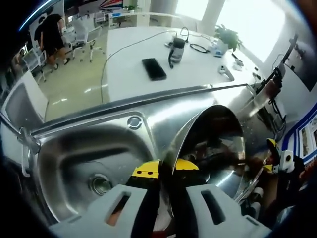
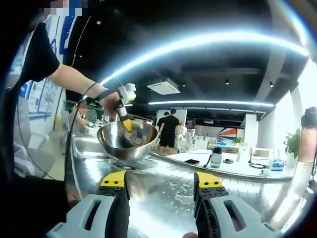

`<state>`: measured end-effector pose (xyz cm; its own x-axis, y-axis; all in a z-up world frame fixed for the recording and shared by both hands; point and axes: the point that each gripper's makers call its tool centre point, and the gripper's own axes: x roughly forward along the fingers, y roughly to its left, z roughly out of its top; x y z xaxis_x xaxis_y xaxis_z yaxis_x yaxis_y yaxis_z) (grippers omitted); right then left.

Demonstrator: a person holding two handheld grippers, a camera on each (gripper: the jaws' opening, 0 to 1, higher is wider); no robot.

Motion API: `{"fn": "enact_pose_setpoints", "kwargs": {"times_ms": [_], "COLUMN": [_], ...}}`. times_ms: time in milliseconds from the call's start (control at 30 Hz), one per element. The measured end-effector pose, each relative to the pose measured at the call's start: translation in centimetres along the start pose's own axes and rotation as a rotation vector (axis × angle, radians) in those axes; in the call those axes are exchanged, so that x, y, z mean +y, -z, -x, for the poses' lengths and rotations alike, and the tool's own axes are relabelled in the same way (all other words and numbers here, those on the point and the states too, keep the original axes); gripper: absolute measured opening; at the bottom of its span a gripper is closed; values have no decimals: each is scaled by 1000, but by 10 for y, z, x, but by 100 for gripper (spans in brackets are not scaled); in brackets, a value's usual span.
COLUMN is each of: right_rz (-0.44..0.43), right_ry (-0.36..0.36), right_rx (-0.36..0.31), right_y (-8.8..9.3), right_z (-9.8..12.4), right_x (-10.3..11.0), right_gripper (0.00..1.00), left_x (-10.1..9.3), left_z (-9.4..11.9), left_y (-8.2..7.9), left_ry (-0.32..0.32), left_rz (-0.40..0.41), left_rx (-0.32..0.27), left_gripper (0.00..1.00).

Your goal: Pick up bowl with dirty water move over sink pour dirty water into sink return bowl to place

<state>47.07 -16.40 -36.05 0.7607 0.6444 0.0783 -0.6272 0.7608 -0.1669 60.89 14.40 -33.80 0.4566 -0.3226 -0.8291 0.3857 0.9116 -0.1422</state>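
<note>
A shiny steel bowl [image 1: 218,144] hangs tipped beside the sink basin [image 1: 74,163], whose drain [image 1: 100,184] lies below left. My left gripper [image 1: 166,171] is shut on the bowl's rim, one yellow-tipped jaw on each side. In the right gripper view the same bowl [image 2: 126,146] is held just above the wet steel counter [image 2: 163,198] by the left gripper [image 2: 125,119] in a person's hand. My right gripper [image 2: 162,182] stands open over the counter, well short of the bowl, with nothing between its jaws. I cannot make out any water inside the bowl.
Behind the sink stands a white table [image 1: 129,59] with a black phone [image 1: 154,69], cables and a potted plant [image 1: 227,35]. A person in black [image 2: 170,130] stands beyond the counter. A steel drainboard [image 1: 20,106] lies left of the basin.
</note>
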Motion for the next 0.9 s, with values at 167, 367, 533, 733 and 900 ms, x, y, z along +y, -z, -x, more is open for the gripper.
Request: {"fn": "enact_pose_setpoints", "kwargs": {"times_ms": [167, 367, 533, 733, 900], "right_rz": [9, 15, 22, 27, 35], "right_ry": [-2, 1, 2, 2, -3], "right_rx": [7, 14, 18, 23, 17], "right_y": [0, 1, 2, 3, 2], "right_z": [-1, -1, -1, -2, -2], "right_x": [1, 1, 2, 2, 3], "right_gripper": [45, 45, 45, 45, 45], "left_x": [10, 20, 28, 47, 61], "left_z": [9, 15, 21, 31, 38], "left_y": [3, 11, 15, 19, 22], "left_ry": [-24, -46, -61, -99, -127], "left_rz": [-2, 8, 14, 26, 46], "left_rx": [-28, -32, -37, -39, -53], "left_gripper": [0, 0, 0, 0, 0]}}
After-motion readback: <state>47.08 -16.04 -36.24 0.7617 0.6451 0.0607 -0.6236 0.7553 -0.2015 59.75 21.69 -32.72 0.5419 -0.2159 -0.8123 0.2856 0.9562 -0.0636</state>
